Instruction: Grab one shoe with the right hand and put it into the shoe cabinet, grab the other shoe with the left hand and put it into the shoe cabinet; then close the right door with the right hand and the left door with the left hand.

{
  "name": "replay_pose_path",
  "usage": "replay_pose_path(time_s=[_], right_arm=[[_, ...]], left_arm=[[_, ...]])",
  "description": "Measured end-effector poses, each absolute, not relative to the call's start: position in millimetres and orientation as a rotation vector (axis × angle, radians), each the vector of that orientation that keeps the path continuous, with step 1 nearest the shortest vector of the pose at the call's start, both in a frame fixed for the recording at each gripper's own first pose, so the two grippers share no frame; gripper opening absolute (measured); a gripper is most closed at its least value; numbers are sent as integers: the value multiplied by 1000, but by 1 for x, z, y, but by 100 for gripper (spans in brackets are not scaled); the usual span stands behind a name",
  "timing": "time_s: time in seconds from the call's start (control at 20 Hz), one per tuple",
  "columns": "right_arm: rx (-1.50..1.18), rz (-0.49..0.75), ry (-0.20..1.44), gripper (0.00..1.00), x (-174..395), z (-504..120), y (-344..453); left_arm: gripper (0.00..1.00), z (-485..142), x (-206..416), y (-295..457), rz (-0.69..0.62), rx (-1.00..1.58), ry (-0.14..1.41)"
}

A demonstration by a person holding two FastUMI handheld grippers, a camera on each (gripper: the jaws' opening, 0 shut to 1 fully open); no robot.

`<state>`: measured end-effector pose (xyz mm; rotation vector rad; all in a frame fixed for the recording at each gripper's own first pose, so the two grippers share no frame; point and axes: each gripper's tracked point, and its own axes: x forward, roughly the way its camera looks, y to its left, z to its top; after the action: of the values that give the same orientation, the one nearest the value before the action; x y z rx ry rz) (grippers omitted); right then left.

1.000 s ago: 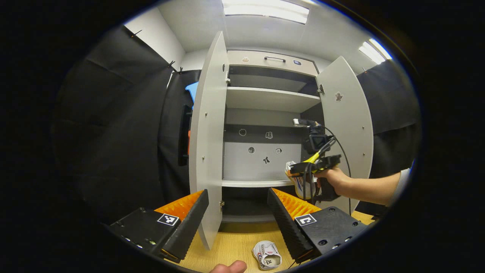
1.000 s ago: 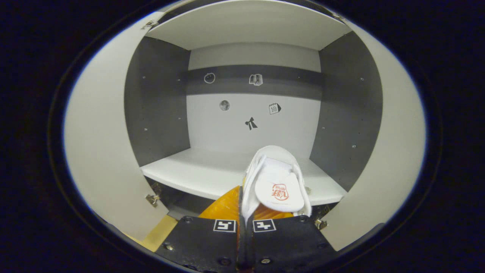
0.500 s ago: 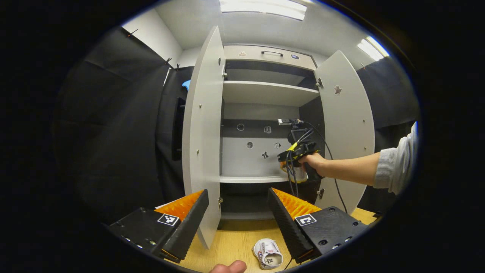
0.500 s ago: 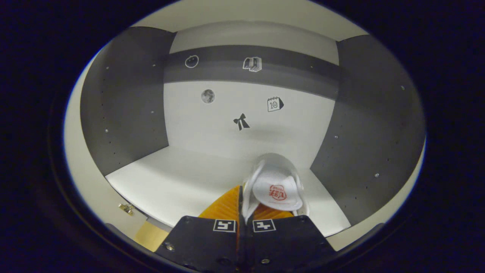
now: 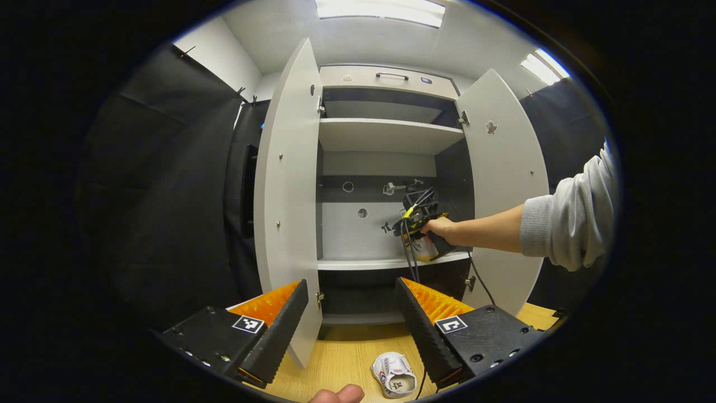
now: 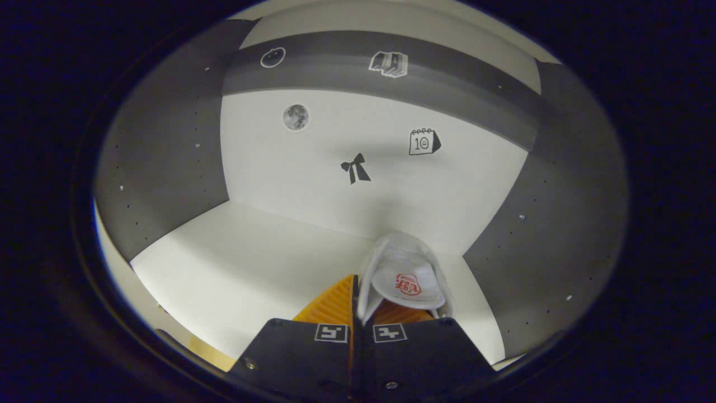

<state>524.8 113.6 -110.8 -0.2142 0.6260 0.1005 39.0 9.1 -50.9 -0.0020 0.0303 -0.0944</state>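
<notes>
The shoe cabinet [image 5: 386, 137] stands with its left door [image 5: 285, 212] and right door [image 5: 503, 184] swung wide. My right gripper [image 6: 356, 282] is shut on a white shoe [image 6: 405, 271] by its edge, deep inside over the middle shelf [image 6: 251, 263] near the back right corner. In the left gripper view a hand holds that right gripper [image 5: 417, 224] inside the cabinet. The other white shoe [image 5: 394, 375] lies on the wooden surface [image 5: 341, 358] in front of the cabinet. My left gripper [image 5: 351, 285] hangs above it, open and holding nothing.
An upper shelf [image 5: 386, 134] and a top drawer with a handle [image 5: 391, 75] sit above the middle compartment. Small stickers [image 6: 355, 168] mark the back panel. A grey sleeve [image 5: 570, 224] reaches in from the right. A fingertip [image 5: 338, 394] shows at the bottom edge.
My right gripper has carried the white shoe from the cabinet's front edge deep in over the middle shelf. The left gripper has barely shifted; the other shoe stays put.
</notes>
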Motion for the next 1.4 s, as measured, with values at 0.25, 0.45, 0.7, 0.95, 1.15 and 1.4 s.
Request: replay_pose_path(time_s=[0.25, 0.45, 0.7, 0.95, 1.15, 1.4], right_arm=[[-220, 74, 687, 4, 546, -126, 116], [-216, 65, 713, 3, 555, -134, 113], [-214, 55, 749, 4, 565, -138, 113], [-251, 10, 758, 11, 564, -139, 107], [-228, 13, 769, 29, 554, -137, 100], [-263, 32, 727, 51, 540, -117, 103]], left_arm=[[95, -56, 39, 10, -83, 0, 43], [95, -62, 41, 11, -75, 4, 56], [95, -70, 42, 12, -72, -4, 82], [95, -75, 41, 18, -50, 6, 97], [95, -69, 38, 22, -51, 4, 74], [95, -64, 37, 19, -64, -14, 57]])
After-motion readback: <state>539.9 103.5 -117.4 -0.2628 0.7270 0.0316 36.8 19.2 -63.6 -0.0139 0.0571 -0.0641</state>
